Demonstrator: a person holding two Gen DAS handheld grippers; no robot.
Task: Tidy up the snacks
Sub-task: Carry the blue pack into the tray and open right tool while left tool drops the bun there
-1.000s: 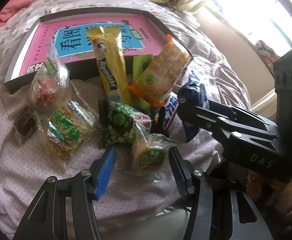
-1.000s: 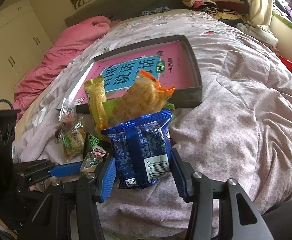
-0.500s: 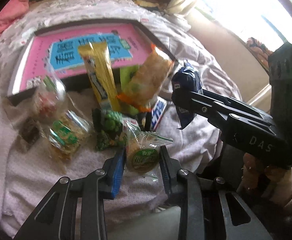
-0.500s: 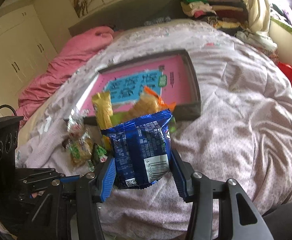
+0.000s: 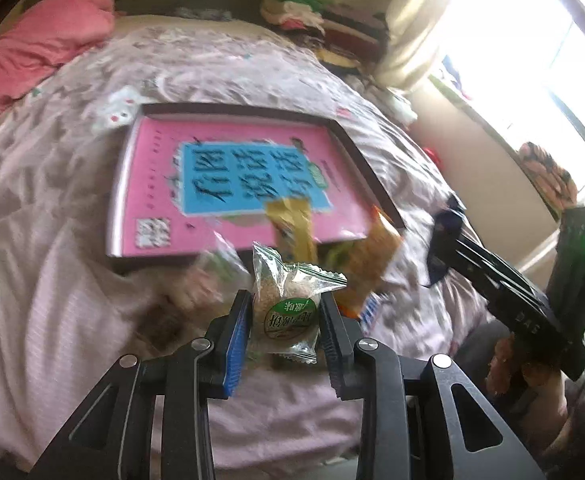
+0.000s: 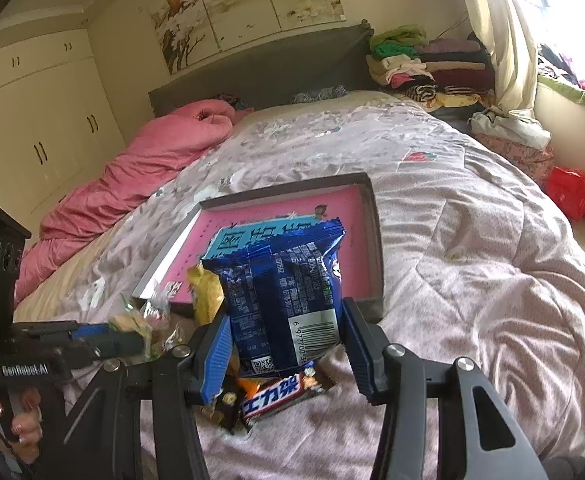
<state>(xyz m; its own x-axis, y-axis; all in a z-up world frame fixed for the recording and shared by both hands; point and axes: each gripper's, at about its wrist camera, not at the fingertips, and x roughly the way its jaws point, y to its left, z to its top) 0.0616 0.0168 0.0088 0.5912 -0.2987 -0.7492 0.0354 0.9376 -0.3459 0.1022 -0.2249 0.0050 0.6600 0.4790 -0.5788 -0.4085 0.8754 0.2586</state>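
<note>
My left gripper is shut on a small clear-wrapped rice cake with a round green label, lifted above the bed. My right gripper is shut on a blue snack packet, held upright. Ahead lies a dark-rimmed tray lined with a pink and blue sheet. Leaning on its near edge are a yellow bar and an orange packet. A chocolate bar lies under the right gripper. The right gripper with the blue packet shows at the right of the left wrist view.
The snacks lie on a pale purple quilt covering the bed. A pink duvet is bunched at the far left. Folded clothes are stacked by the headboard, a red bag sits beside the bed, and a person's hand grips the left tool.
My left gripper closed on the rice cake and lifted it off the quilt toward the tray. The right gripper rose with the blue packet still in it.
</note>
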